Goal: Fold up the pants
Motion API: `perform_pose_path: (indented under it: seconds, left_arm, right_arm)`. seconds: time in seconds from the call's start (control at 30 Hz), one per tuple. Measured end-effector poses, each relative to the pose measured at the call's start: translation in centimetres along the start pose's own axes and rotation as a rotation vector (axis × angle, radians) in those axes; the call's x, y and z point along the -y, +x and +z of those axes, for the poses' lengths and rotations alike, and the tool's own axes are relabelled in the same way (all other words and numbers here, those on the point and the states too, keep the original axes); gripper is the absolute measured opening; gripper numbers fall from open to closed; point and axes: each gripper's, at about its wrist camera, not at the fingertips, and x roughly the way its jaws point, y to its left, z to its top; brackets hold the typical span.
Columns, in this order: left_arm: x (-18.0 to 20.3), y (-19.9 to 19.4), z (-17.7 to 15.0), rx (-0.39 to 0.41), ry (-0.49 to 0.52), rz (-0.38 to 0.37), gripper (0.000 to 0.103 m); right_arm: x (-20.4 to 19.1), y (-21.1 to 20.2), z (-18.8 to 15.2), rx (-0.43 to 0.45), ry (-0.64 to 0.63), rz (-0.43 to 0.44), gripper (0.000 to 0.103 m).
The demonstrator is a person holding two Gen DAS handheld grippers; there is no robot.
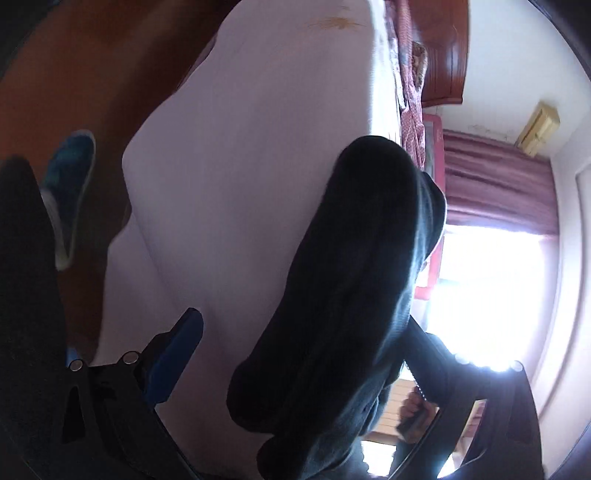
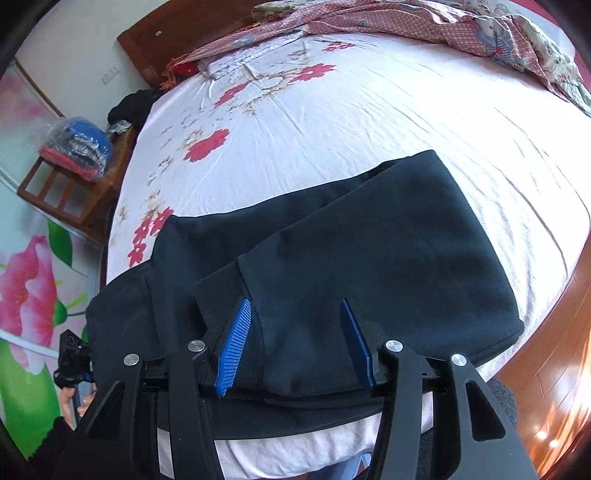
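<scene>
Dark folded pants (image 2: pixel 362 251) lie across the near part of a white flowered bed sheet (image 2: pixel 369 110). My right gripper (image 2: pixel 295 301) points down over their near edge. Its blue pads (image 2: pixel 236 347) stand apart with fabric under and between them, and the ribbed pad face is bare. At the pants' left end a hand holds my left gripper (image 2: pixel 70 358). In the left wrist view the pants (image 1: pixel 351 295) fill the middle, close to the lens. One blue finger (image 1: pixel 177 354) of my left gripper (image 1: pixel 303 321) stands clear of the cloth, with sheet showing between; the other finger is hidden behind it.
A patterned quilt (image 2: pixel 443 22) is bunched at the bed's far end. A wooden stool with bagged clothes (image 2: pixel 74 147) stands left of the bed. A blue shoe (image 1: pixel 70 184) lies on the wooden floor. The wooden bed frame (image 2: pixel 554 350) runs along the right.
</scene>
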Motion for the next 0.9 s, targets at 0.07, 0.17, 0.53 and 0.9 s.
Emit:
perform_pose_path:
  seconds: [0.07, 0.17, 0.53, 0.9]
  left_arm:
    - [0.0, 0.0, -0.4, -0.006, -0.002, -0.023, 0.101]
    - [-0.5, 0.2, -1.3, -0.039, -0.037, -0.075, 0.097]
    - [5.0, -2.7, -3.8, 0.132, 0.067, 0.079, 0.024]
    - [25.8, 1.7, -8.9, 0.169, 0.433, 0.151, 0.023]
  right_arm:
    - [-1.6, 0.2, 0.3, -0.003, -0.041, 0.010, 0.050]
    - [-3.6, 0.2, 0.7, 0.012, -0.092, 0.033, 0.050]
    - [-3.4, 0.2, -0.2, 0.000, -0.086, 0.070, 0.050]
    - [4.6, -0.2, -3.1, 0.046, 0.101, 0.128, 0.050]
